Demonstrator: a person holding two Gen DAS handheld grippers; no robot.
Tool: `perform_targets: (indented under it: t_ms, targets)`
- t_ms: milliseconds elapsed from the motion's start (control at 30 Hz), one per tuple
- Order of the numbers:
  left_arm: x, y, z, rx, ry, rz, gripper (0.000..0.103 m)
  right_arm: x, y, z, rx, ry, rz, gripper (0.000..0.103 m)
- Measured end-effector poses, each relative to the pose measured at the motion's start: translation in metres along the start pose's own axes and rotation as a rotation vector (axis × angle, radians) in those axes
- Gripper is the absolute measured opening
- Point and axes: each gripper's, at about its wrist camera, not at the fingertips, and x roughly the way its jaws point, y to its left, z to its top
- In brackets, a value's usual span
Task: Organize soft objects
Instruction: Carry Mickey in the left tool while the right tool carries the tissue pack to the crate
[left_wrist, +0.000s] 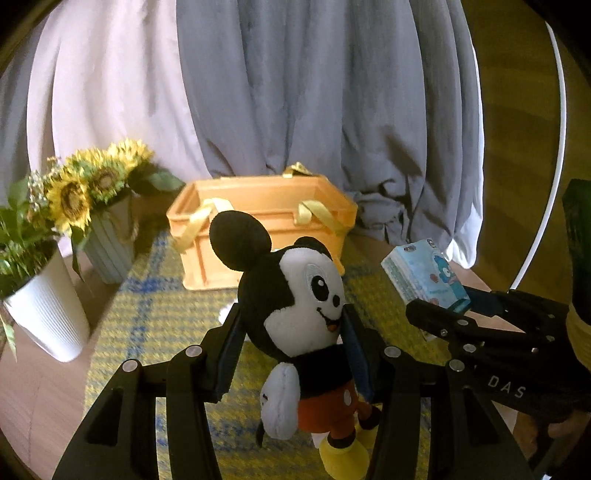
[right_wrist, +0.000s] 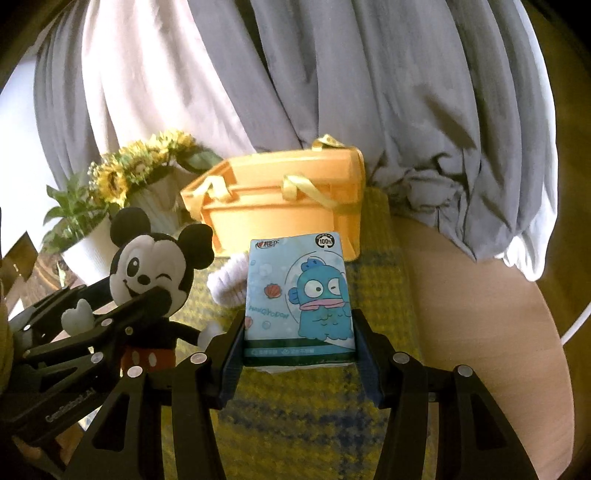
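Jaws of the left gripper (left_wrist: 291, 343) were clamped on the mouse plush (left_wrist: 299, 317), held above the yellow checked mat (left_wrist: 155, 317); the right gripper (right_wrist: 299, 345) pinched the tissue pack (right_wrist: 299, 295) by its lower end. Beyond both sat the orange basket (left_wrist: 258, 236) on the table (right_wrist: 480, 314), open side up. Each item probably wanted carrying over the rim before release, one at a time so the grippers would not collide. Only the right wrist view showed a white fluffy object (right_wrist: 227, 282) behind the pack; sunflowers (left_wrist: 92, 181) stood farther left
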Motion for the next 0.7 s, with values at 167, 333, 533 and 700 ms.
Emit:
perform_targets:
  t_ms: [167, 333, 533, 700]
  targets:
    - [-0.007, 0.010, 0.012, 0.009, -0.054, -0.001, 0.050, -0.006, 0.010, 0.010, 0.006, -0.041, 0.002, 0.054]
    - [-0.012, 0.022, 0.026, 0.012, -0.087, -0.007, 0.050, -0.010, 0.021, 0.024, 0.013, -0.091, -0.001, 0.054]
    - [-0.018, 0.035, 0.044, 0.017, -0.134, 0.007, 0.050, -0.015, 0.036, 0.040, 0.021, -0.154, 0.001, 0.054]
    - [-0.023, 0.043, 0.056, 0.025, -0.175, 0.016, 0.050, -0.018, 0.047, 0.054, 0.023, -0.199, 0.005, 0.054]
